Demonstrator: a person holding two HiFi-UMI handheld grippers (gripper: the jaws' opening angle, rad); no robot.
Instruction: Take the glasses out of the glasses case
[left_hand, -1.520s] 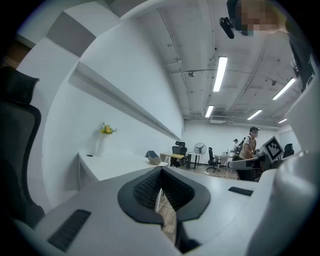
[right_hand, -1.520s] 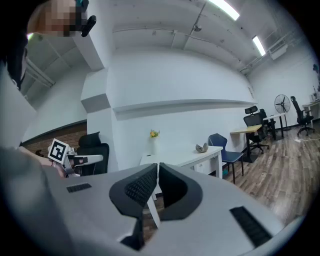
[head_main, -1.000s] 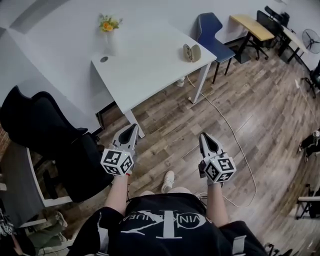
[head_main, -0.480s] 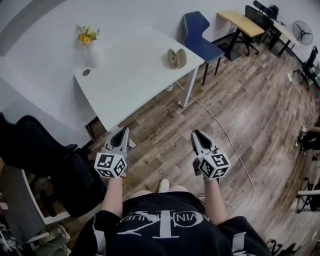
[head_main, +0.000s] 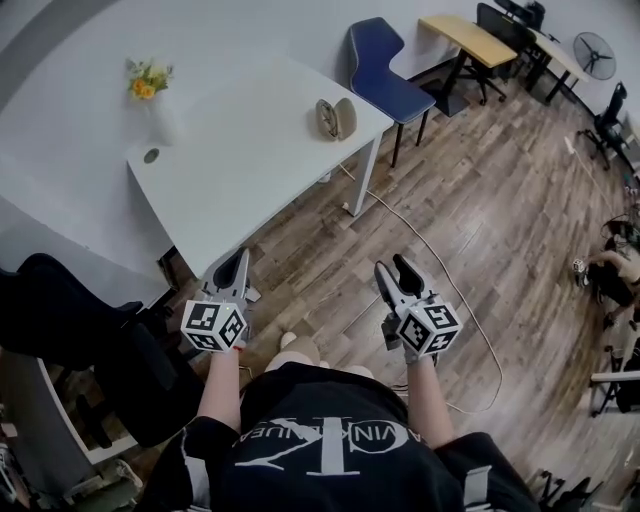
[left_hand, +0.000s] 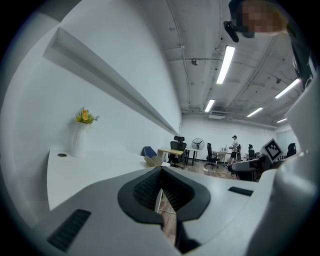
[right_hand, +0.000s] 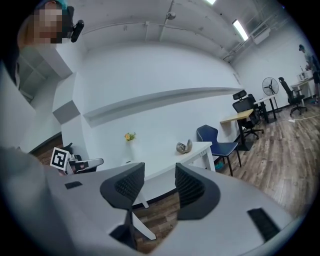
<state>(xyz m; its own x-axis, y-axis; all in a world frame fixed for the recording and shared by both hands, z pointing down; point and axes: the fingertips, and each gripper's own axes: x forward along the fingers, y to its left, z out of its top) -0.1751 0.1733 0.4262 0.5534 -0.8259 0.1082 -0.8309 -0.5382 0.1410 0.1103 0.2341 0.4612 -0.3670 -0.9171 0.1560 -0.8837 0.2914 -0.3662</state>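
The beige glasses case (head_main: 336, 118) stands open like a clamshell near the far right corner of the white table (head_main: 250, 150). It also shows small in the right gripper view (right_hand: 184, 146) and in the left gripper view (left_hand: 153, 160). Both grippers hang over the wooden floor, well short of the table. My left gripper (head_main: 240, 260) points at the table's near edge, jaws shut with nothing between them (left_hand: 160, 171). My right gripper (head_main: 392, 267) has its jaws opening, with only air between the pads (right_hand: 160, 175).
A white vase with yellow flowers (head_main: 150, 100) stands at the table's far left, near a round cable hole (head_main: 151, 155). A blue chair (head_main: 385, 75) stands beyond the right corner. A black office chair (head_main: 70, 320) is at my left. A cable (head_main: 440, 270) runs across the floor.
The table has come closer and slid left in the head view as both grippers moved toward it. The right gripper's jaws, closed before, now stand apart.
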